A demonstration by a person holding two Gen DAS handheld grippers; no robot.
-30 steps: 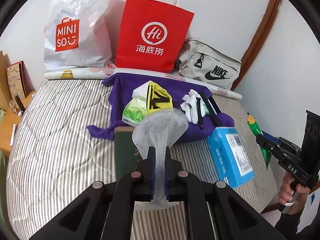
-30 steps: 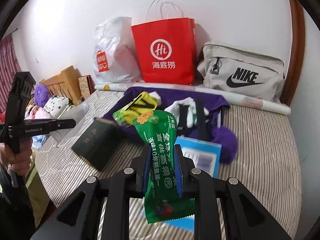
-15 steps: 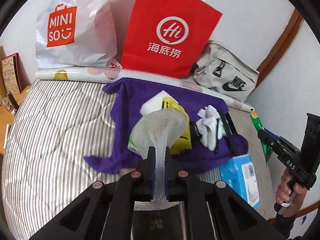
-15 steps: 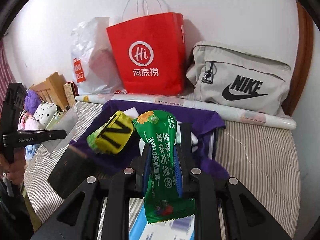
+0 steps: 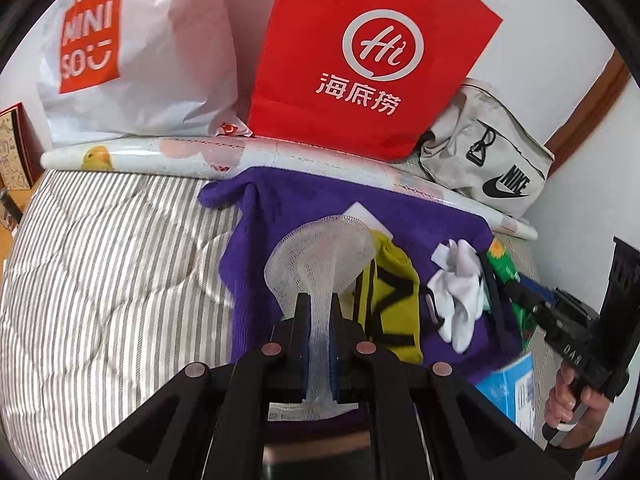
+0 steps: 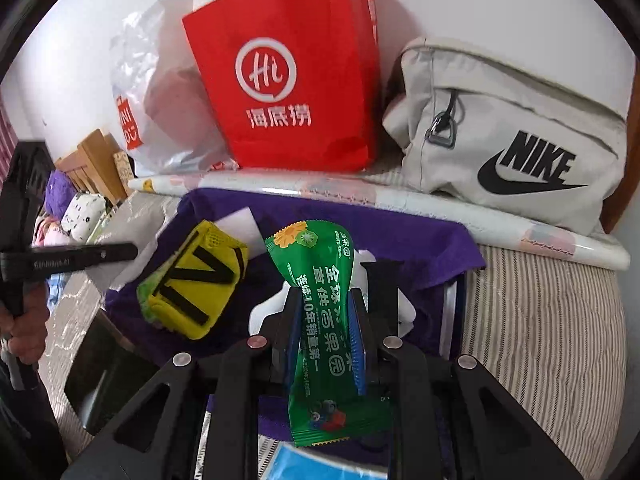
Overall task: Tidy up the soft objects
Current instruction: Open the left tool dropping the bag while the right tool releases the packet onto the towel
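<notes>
the left gripper [image 5: 319, 320] has its fingers [image 5: 302, 320] pinched tight on a piece of white mesh gauze [image 5: 320, 256], which fans out above the pads and hangs over the purple towel [image 5: 280, 216]. the right gripper [image 6: 324, 320] has its fingers [image 6: 290, 320] clamped on a green snack packet [image 6: 320, 280], held upright, its printed top flaring above the pads and its bottom end sticking out below them.

just past both tools, the purple towel lies spread on the striped bed [image 5: 100, 272]. on it sit a yellow pouch with black stripes [image 6: 196, 276], a white sponge block [image 6: 240, 224] just behind that, and a crumpled white sock [image 5: 460, 300] with black straps beside it. a blue box [image 5: 508, 392] lies at the towel's near edge, and a dark booklet [image 6: 100, 368] sits on the bed at the left of the right wrist view.

further back, a patterned paper roll [image 6: 400, 200] runs across the bed. behind it, against the wall, stand a white miniso bag [image 5: 132, 48], a red paper bag [image 6: 288, 80] and a beige nike bag [image 6: 512, 144].
</notes>
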